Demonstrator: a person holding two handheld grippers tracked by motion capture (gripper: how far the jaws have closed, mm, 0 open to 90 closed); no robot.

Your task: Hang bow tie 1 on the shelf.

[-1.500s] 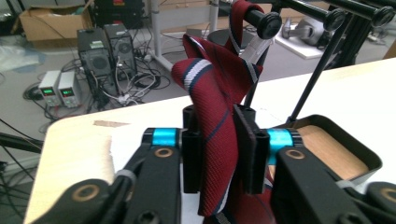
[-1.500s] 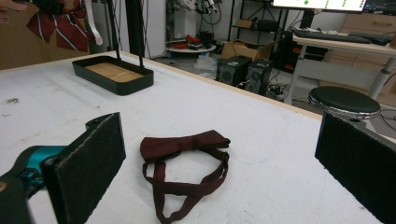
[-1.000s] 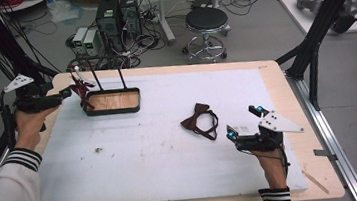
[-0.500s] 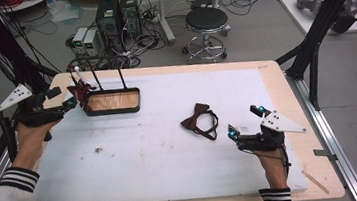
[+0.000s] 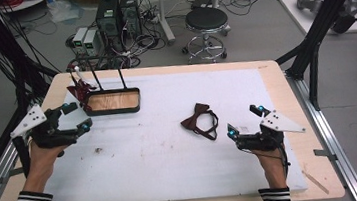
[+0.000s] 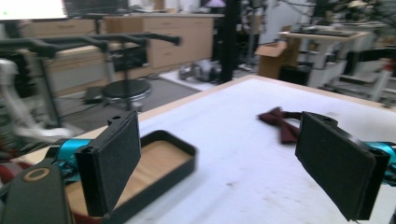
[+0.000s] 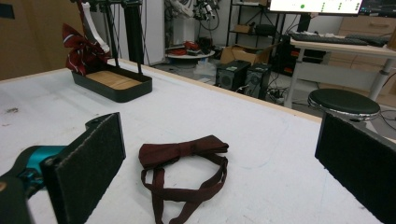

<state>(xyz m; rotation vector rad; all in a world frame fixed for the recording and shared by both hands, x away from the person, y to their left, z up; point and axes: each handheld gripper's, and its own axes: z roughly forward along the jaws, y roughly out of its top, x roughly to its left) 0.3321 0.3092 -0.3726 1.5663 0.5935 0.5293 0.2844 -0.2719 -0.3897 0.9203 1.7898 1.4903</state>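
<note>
High view, bow tie: a dark red bow tie [image 5: 200,121] lies flat on the white table cover [image 5: 173,161], right of the middle, its strap looped toward the near right.
High view, right gripper: the right gripper [image 5: 246,125] sits low near the right edge of the cover, held from below by a hand in a striped cuff. Its jaws stand apart with nothing between them, and the bow tie lies near, just off to their left, not touching.
High view, left gripper: the left gripper [image 5: 79,117] is held at the left edge of the table, jaws parted and holding nothing, well apart from the bow tie.
High view, tray: a black tray [image 5: 114,101] with a wooden floor stands at the far left, just beyond the left gripper; a striped red cloth [image 5: 79,90] hangs at its left end by the stand's posts.

Left gripper view, jaws: the two black pads [image 6: 114,158] stand wide apart, released, nothing in the gap.
Left gripper view, bow tie: the bow tie [image 6: 280,123] lies far across the cover, seen between the pads and nearer the right one.
Left gripper view, tray: the tray [image 6: 163,161] lies close, partly behind the left pad.

Right gripper view, jaws: pads [image 7: 91,158] spread wide and free.
Right gripper view, bow tie: the bow tie [image 7: 183,150] lies flat on the cover just ahead, between the two pads, nearer the left one, its strap looping toward the camera. No contact.
Right gripper view, tray: the tray [image 7: 114,84] stands far off at the upper left, with the striped red cloth [image 7: 80,46] draped at its end.
</note>
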